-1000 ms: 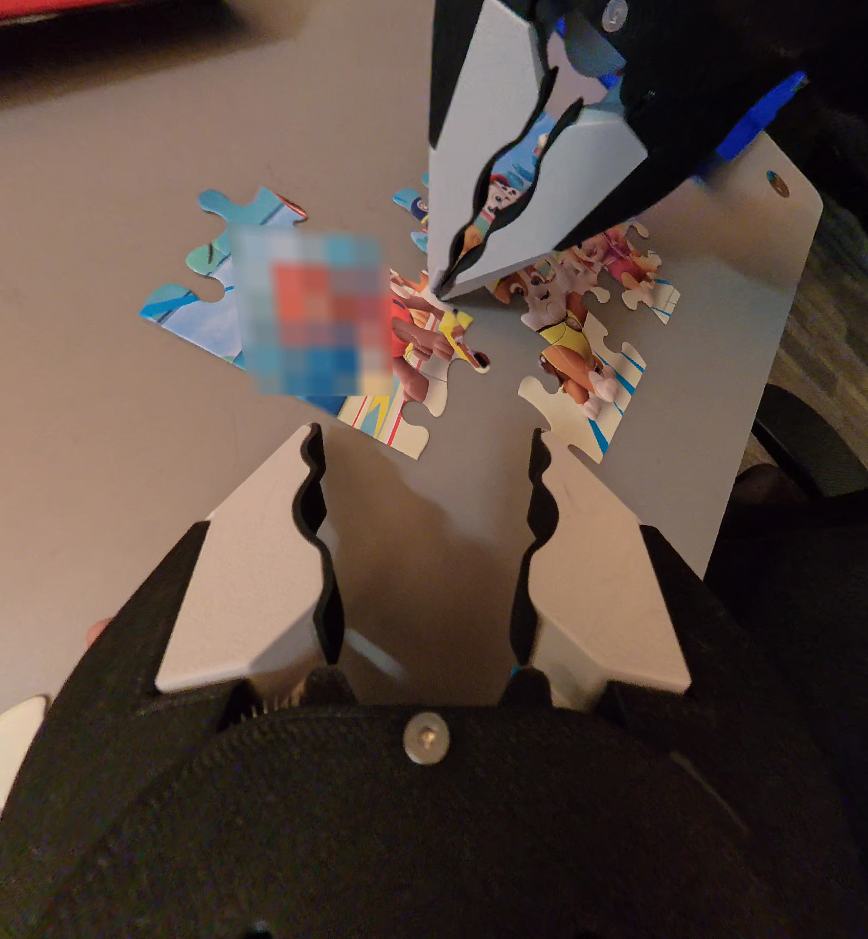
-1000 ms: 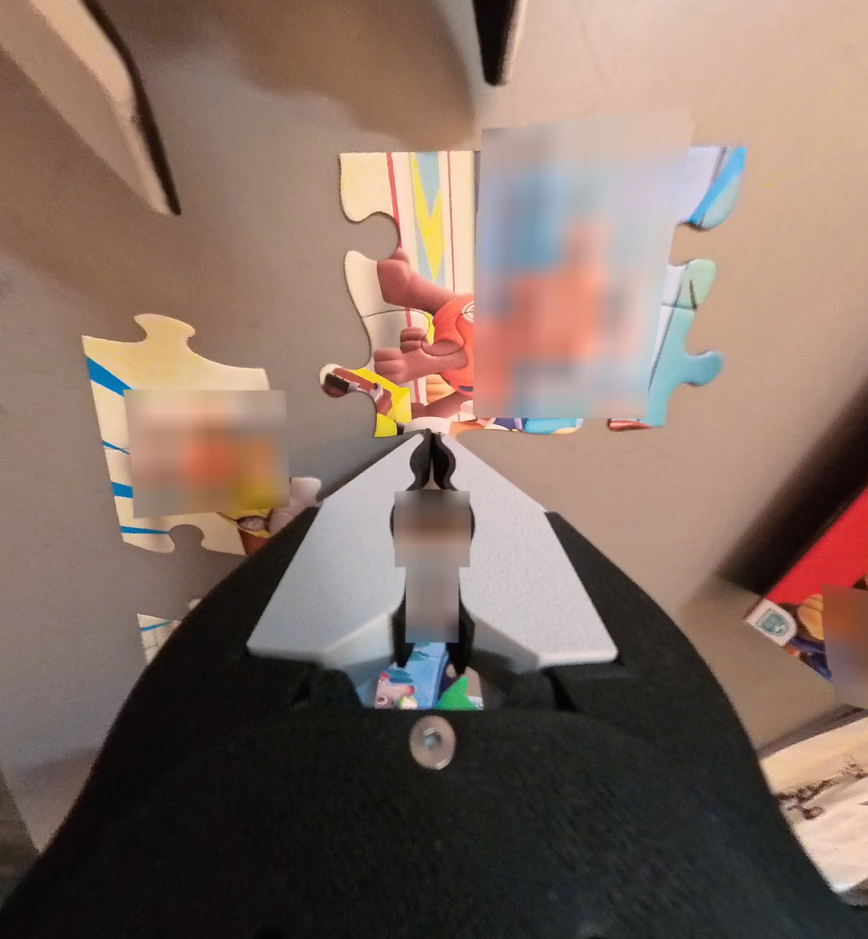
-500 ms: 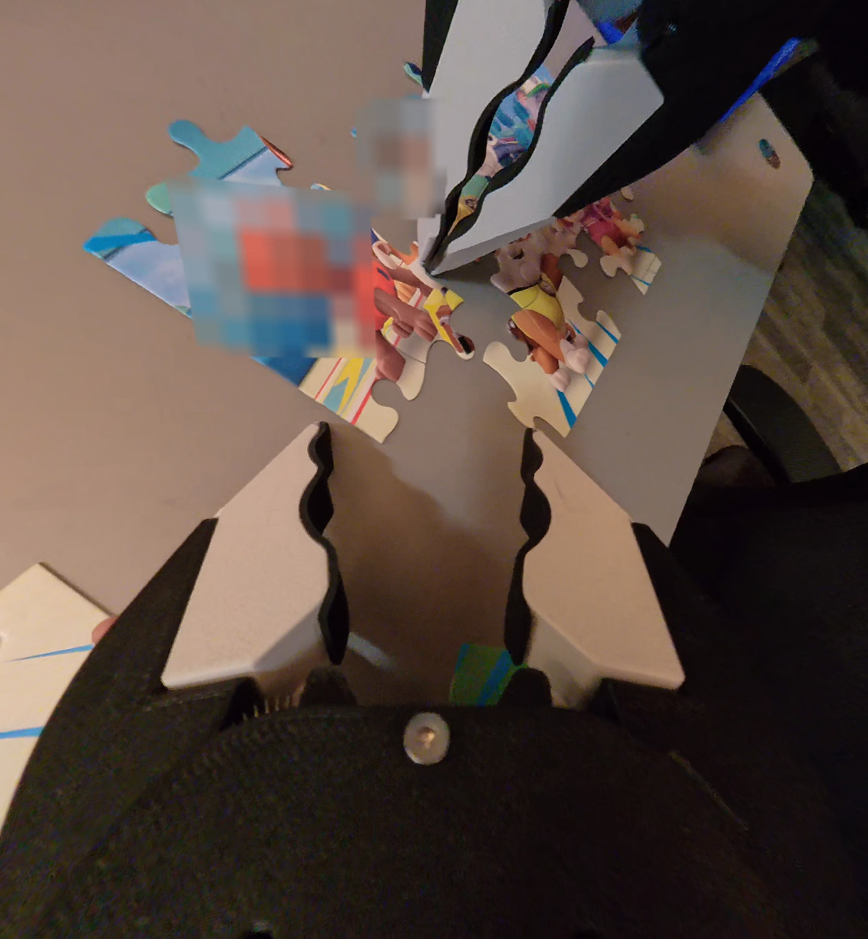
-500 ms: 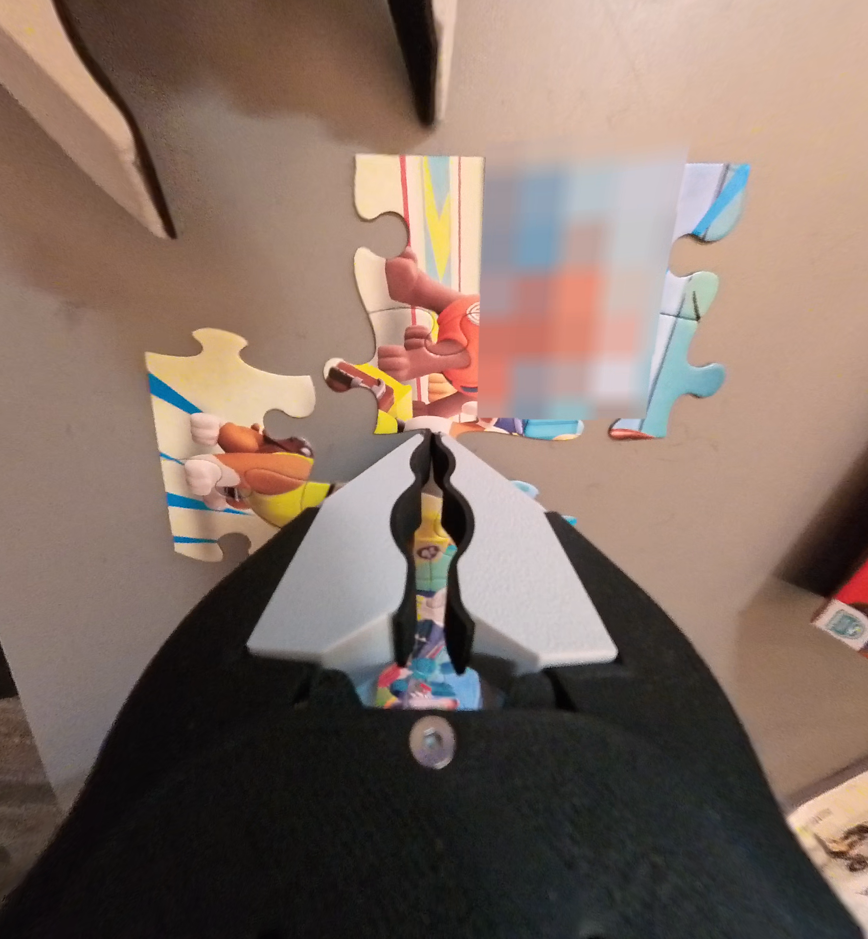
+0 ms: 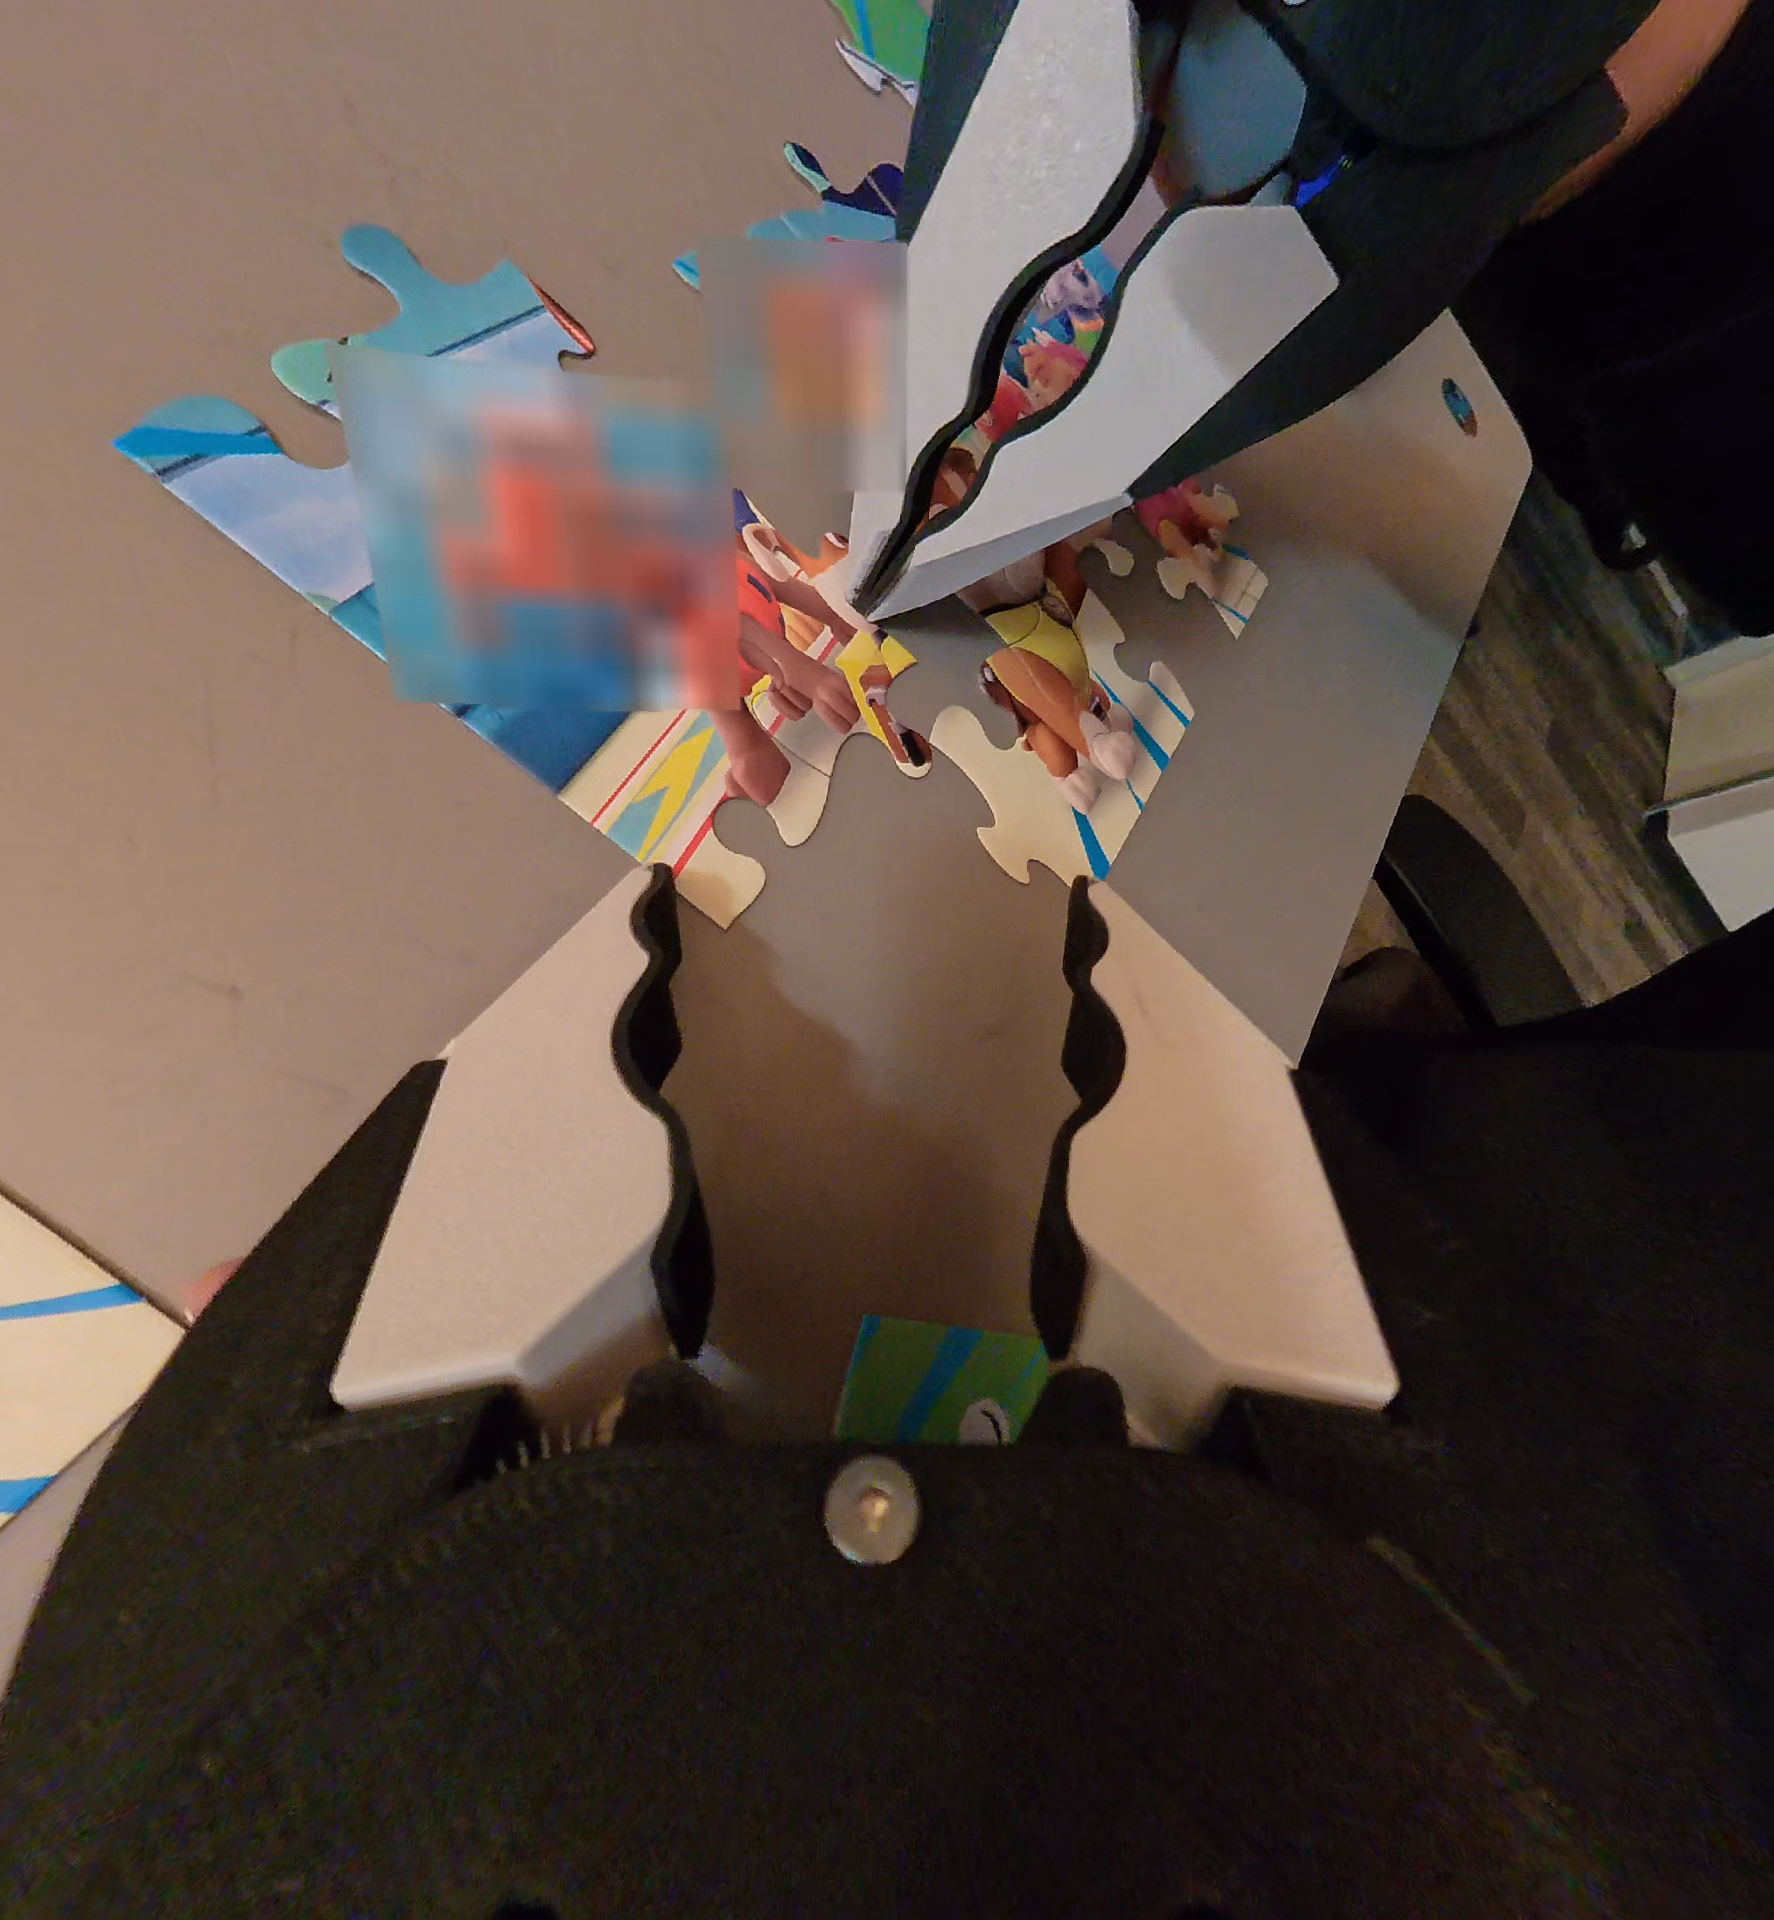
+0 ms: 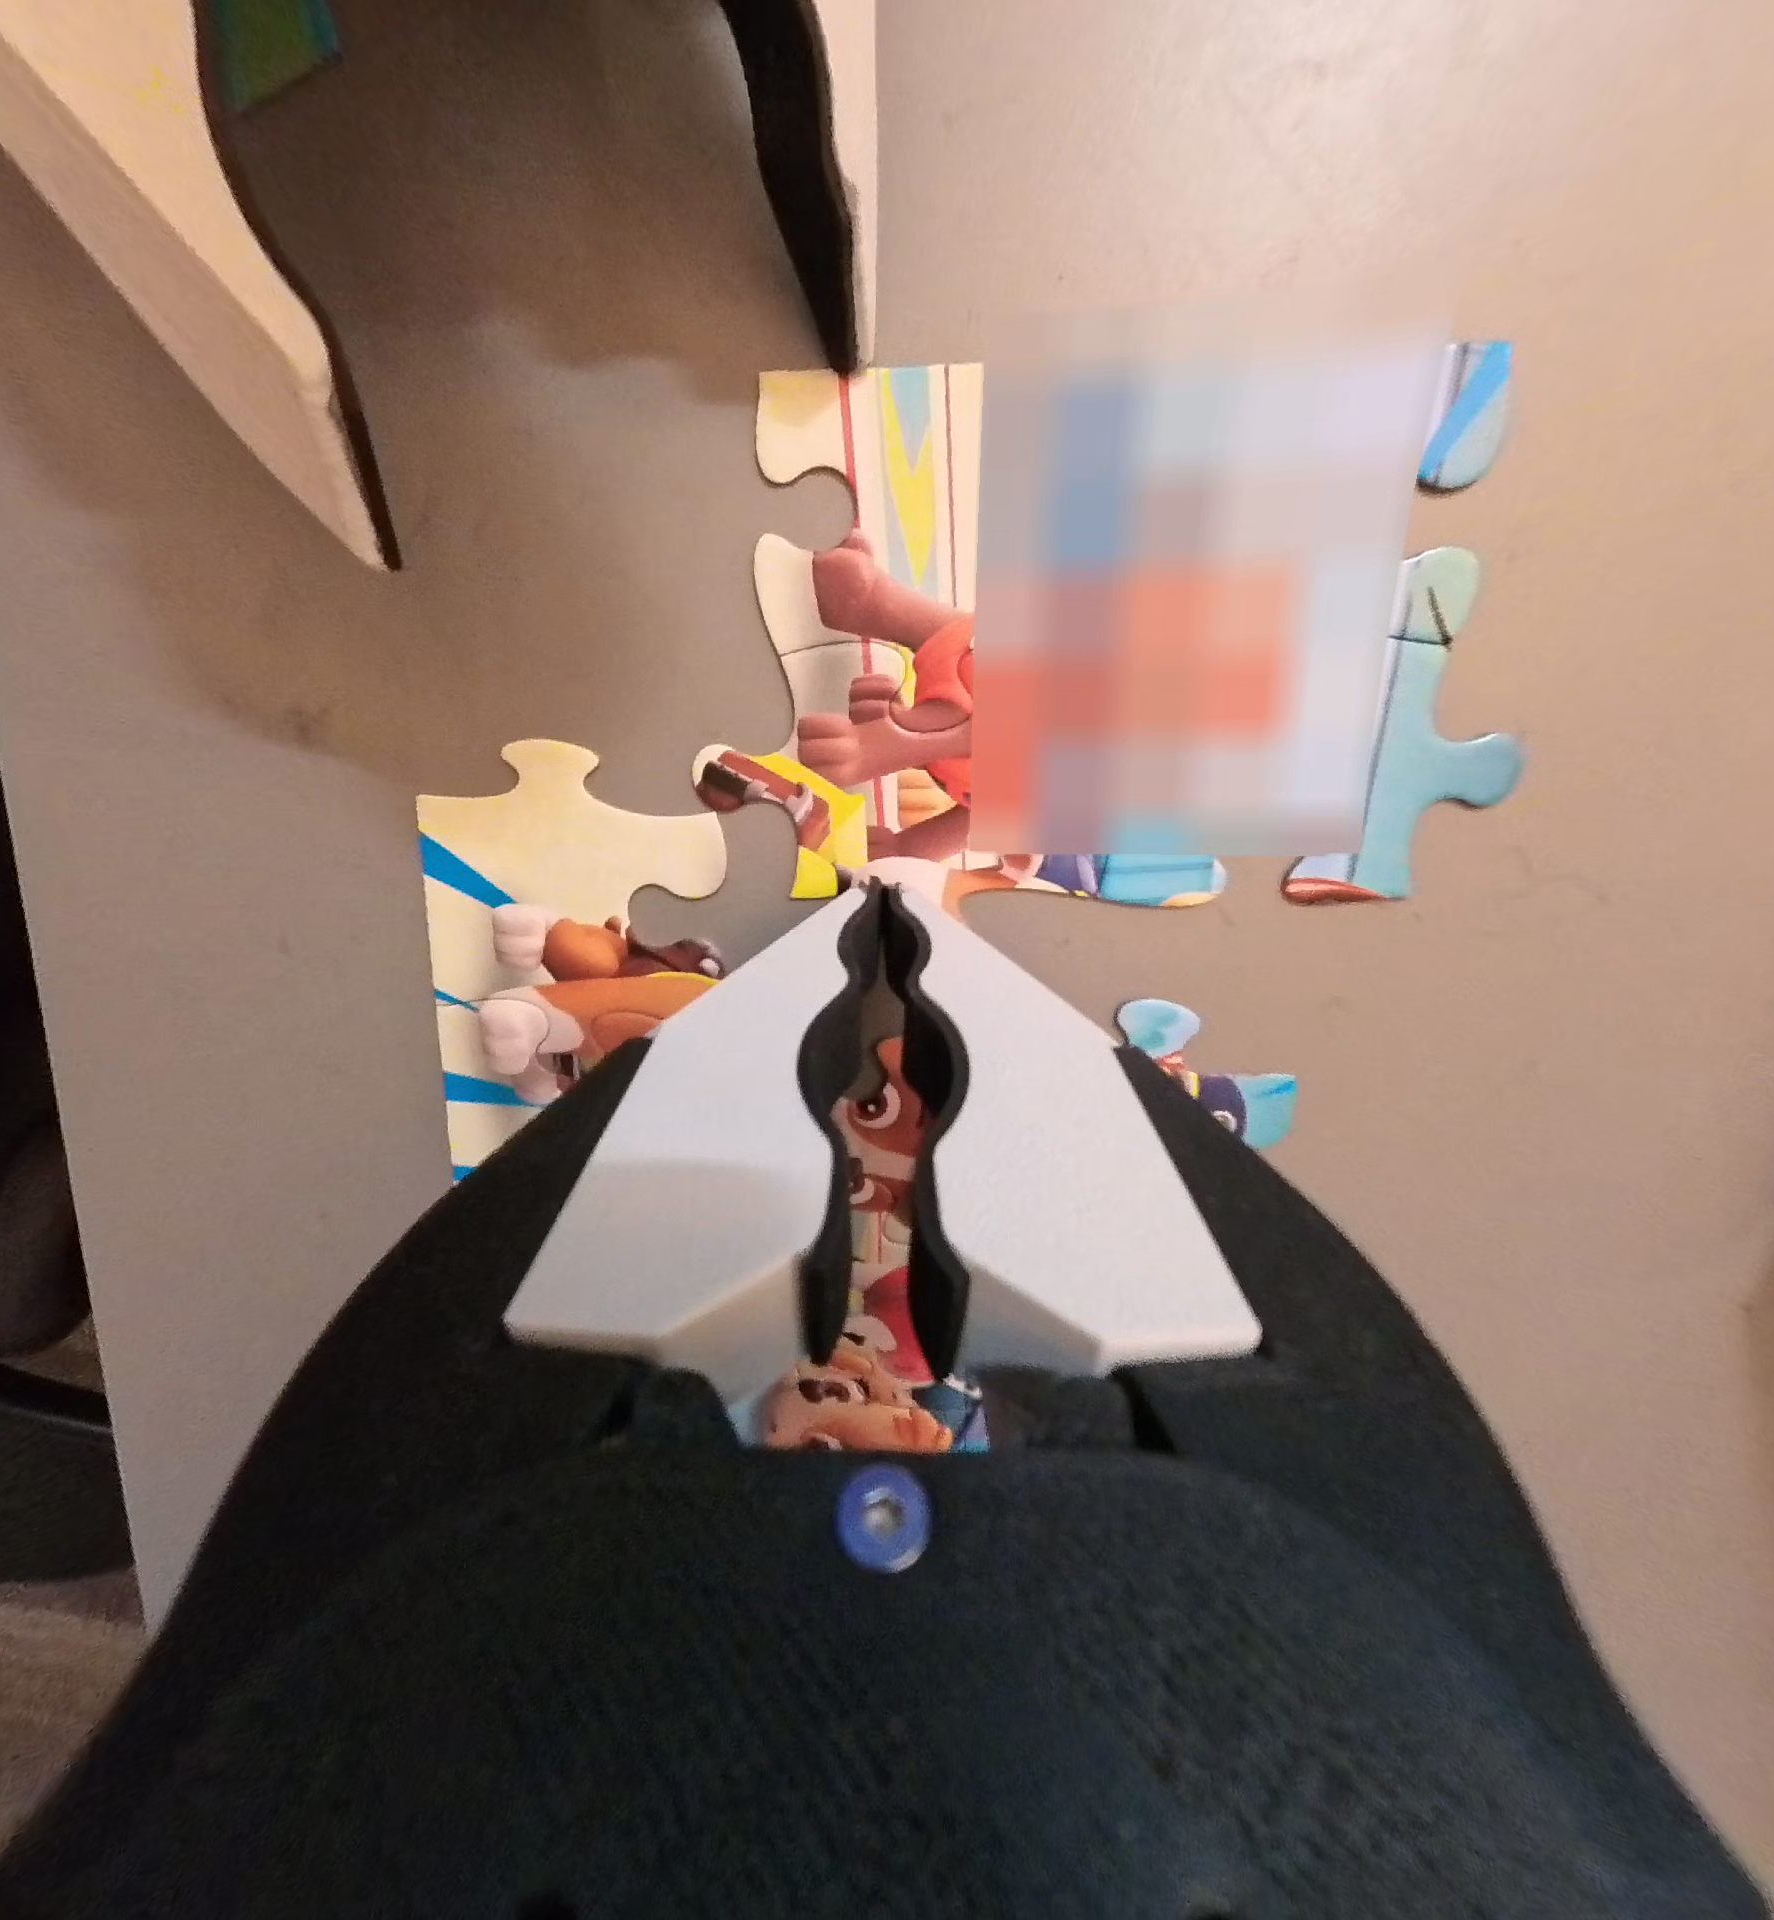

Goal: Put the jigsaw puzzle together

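Note:
An assembled block of cartoon puzzle pieces lies on the grey table; it also shows in the right wrist view. A loose piece with an orange dog lies just beside it, also in the right wrist view. My left gripper is open and empty above the table. Its left fingertip is over the block's near corner, and it shows from the other side. My right gripper is shut, tips down at the block's edge next to the dog piece. It also shows in the left wrist view.
More loose pieces lie around: a blue one, a pink one, a green one under my left gripper, a large cream one. The table edge is close on the right, a dark chair beyond. The tips of one gripper are about 8 cm away from the tips of the other.
The dog piece has slid closer to the block. My left gripper's jaws narrowed a little, and its left fingertip has come over the block's corner. My right gripper stayed shut at the block's edge.

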Tool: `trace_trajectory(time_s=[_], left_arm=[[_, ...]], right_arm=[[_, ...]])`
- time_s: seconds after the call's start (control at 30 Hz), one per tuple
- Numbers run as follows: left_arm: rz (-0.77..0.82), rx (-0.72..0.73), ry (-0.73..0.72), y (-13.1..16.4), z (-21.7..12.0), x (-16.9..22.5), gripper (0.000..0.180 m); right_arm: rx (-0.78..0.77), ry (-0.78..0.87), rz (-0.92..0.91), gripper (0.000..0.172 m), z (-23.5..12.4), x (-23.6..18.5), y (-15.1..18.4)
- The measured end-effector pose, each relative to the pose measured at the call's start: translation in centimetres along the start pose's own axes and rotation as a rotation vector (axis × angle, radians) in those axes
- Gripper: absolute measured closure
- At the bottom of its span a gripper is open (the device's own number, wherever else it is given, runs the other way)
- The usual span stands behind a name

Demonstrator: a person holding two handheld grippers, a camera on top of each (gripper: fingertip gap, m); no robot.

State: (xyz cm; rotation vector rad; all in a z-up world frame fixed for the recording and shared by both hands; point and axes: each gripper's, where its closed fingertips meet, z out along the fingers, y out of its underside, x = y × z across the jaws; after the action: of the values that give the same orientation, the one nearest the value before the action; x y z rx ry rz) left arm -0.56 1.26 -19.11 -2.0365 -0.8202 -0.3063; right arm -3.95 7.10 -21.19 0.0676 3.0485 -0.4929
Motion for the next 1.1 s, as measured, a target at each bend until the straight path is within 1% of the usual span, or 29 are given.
trace_trajectory(time_s=[0.13,0.3,0.47,0.5,0.57,0.63,0.7,0.83,0.9,1.03,1.1], left_arm=[[-0.005,0.007,-0.003,0.0,0.0,0.0,0.107],[-0.017,0.013,0.006,-0.1,0.0,0.0,0.107],[-0.031,0.022,0.014,-0.1,0.0,0.0,0.108],[-0.033,0.023,0.017,-0.2,0.0,0.0,0.108],[-0.038,0.025,0.022,-0.2,0.0,0.0,0.108],[-0.047,0.030,0.029,-0.2,-0.1,0.0,0.108],[-0.054,0.034,0.035,-0.3,-0.1,-0.1,0.109],[-0.066,0.036,0.051,-0.4,-0.1,-0.1,0.110],[-0.069,0.039,0.052,-0.4,0.0,-0.1,0.110],[-0.076,0.046,0.050,-0.4,0.0,-0.1,0.110],[-0.077,0.048,0.051,-0.4,-0.1,0.0,0.110]], right_arm=[[0.019,0.017,0.013,0.172,0.0,0.0,0.0],[0.057,0.045,0.096,0.172,-0.1,-0.3,0.3],[0.157,0.089,0.194,0.172,-0.2,-0.5,0.5],[0.171,0.087,0.223,0.170,-0.3,-0.7,0.5],[0.173,0.126,0.231,0.156,-0.5,-0.8,0.8],[0.195,0.218,0.136,0.144,-0.9,-0.9,0.8],[0.218,0.278,0.080,0.142,-1.1,-1.0,0.9],[0.249,0.245,0.146,0.132,-0.9,-0.5,0.9],[0.282,0.227,0.155,0.135,-1.0,-0.1,0.6],[0.305,0.147,0.190,0.134,-0.4,0.2,0.4],[0.314,0.142,0.184,0.137,-0.4,0.3,0.3]])
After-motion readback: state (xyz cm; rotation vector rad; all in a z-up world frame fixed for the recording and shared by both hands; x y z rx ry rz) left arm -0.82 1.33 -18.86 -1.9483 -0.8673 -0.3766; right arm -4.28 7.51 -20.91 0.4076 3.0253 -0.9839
